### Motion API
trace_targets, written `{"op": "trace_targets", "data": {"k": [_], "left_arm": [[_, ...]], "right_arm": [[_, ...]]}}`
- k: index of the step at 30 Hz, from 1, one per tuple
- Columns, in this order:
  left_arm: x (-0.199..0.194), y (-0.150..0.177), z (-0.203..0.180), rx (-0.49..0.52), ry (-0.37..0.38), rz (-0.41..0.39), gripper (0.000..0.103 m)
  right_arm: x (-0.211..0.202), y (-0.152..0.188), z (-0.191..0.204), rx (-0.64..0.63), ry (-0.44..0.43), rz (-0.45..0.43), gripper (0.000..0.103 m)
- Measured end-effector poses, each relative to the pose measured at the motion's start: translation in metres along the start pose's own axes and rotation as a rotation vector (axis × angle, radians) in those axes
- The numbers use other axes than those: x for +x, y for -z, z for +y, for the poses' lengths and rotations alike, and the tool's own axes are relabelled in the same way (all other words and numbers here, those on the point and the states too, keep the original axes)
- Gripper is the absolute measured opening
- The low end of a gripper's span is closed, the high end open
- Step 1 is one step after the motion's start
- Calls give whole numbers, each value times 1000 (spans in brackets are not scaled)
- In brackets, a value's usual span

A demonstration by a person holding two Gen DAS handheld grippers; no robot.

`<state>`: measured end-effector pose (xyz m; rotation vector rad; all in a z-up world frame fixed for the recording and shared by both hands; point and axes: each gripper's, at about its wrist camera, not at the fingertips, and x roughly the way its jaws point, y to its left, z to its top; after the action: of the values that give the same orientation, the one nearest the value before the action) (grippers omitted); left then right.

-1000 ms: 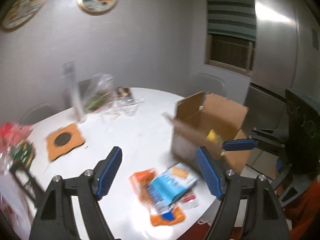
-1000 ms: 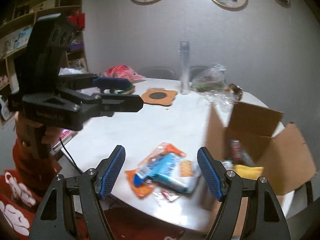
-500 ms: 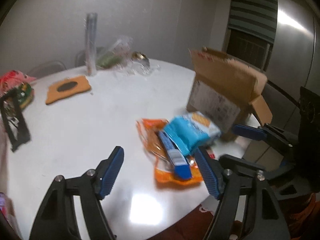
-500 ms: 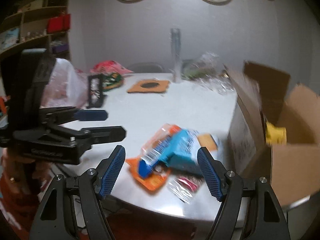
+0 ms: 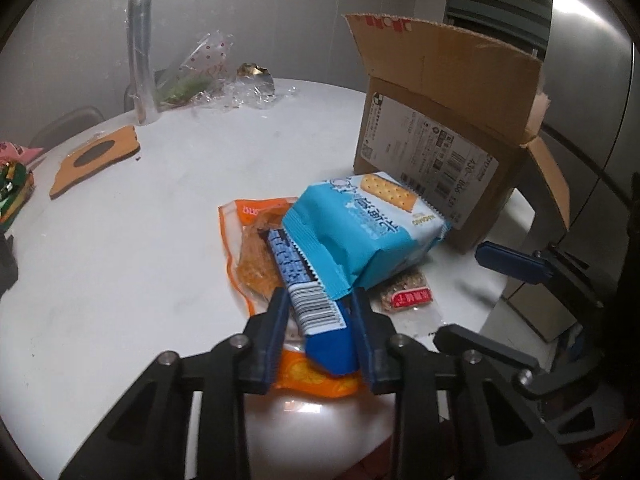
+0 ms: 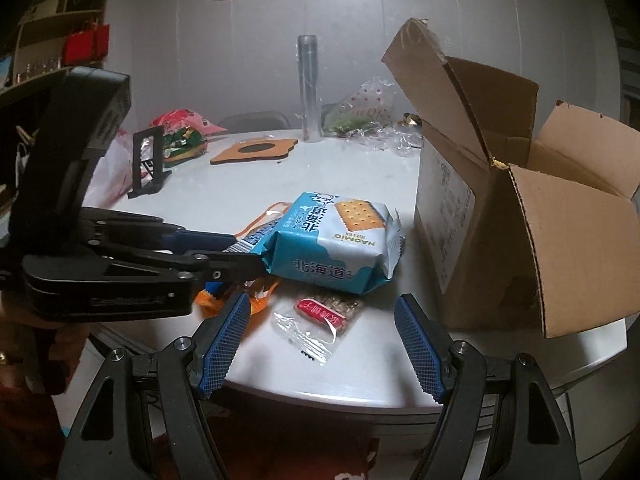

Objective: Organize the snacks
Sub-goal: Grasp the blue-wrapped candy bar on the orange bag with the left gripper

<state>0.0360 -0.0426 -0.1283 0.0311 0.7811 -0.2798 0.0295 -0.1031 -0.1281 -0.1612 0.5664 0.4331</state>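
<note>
Left view: left gripper (image 5: 320,320) clamped on blue bar (image 5: 316,308) atop orange pouch (image 5: 256,256), near table (image 5: 160,208) front edge — bar sticks out, easiest grab.
Right view: right gripper (image 6: 322,340) apart, over clear packet (image 6: 324,320).
Box (image 6: 528,216): flaps open, right edge — inside hidden.

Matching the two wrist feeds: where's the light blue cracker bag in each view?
Left wrist: the light blue cracker bag lies right of centre, on top of the dark blue wrapped bar that the left hand-held gripper is closed around.
Right wrist: the bag lies at centre, beyond the open right hand-held gripper.
Shared landmark: the open brown cardboard box, just right of the bag in both.
</note>
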Motion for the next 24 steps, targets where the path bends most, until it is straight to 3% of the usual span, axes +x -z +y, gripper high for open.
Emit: {"op": "trace_targets", "data": {"k": [8, 16, 24], "left_arm": [[-2, 0, 5, -18, -17, 0, 20], [-11, 8, 22, -67, -7, -5, 20], [-9, 9, 32, -110, 10, 1, 21]], "right_arm": [[1, -2, -2, 2, -37, -14, 72], [21, -4, -10, 44, 27, -49, 72], [33, -4, -15, 84, -10, -67, 72]]}}
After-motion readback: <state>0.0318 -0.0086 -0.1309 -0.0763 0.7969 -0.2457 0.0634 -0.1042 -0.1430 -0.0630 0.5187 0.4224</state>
